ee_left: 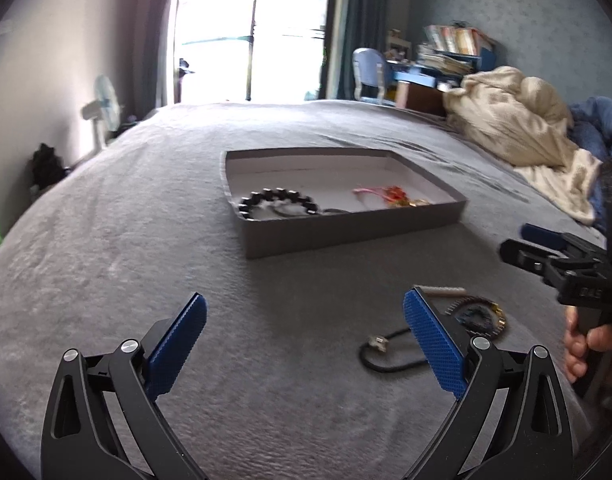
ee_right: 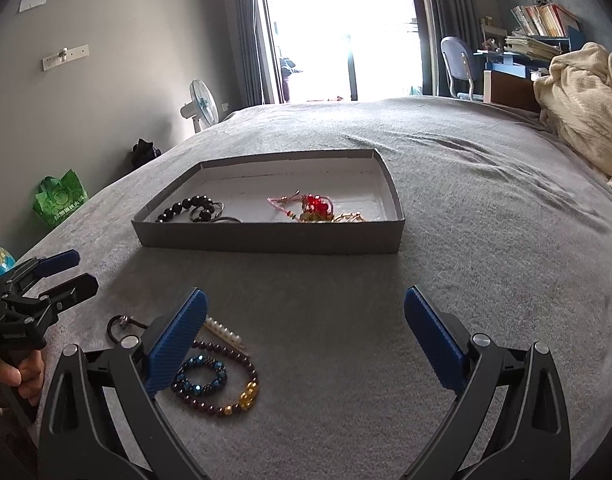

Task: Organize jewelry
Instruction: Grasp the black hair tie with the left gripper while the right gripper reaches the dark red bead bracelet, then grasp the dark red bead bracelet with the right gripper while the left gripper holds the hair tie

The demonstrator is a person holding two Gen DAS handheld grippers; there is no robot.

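A shallow grey box (ee_right: 266, 238) with a white inside sits on the grey bed; it also shows in the left wrist view (ee_left: 346, 232). It holds a black bead bracelet (ee_right: 182, 206), metal rings (ee_right: 208, 214) and a red and pink charm piece (ee_right: 314, 206). On the bedspread in front lie a blue bead bracelet (ee_right: 202, 374), a dark bead bracelet with gold beads (ee_right: 234, 396), a pearl strand (ee_right: 226, 330) and a black cord with a clasp (ee_right: 120, 326). My right gripper (ee_right: 306, 340) is open and empty, its left finger over this pile. My left gripper (ee_left: 306, 340) is open and empty, beside the cord (ee_left: 386, 356).
A cream blanket (ee_left: 518, 124) is heaped at the right of the bed. A fan (ee_right: 200, 108), a green bag (ee_right: 60, 200) and a globe (ee_right: 2, 260) stand by the left wall. A desk with books (ee_right: 534, 40) and a chair (ee_right: 460, 66) are at the back.
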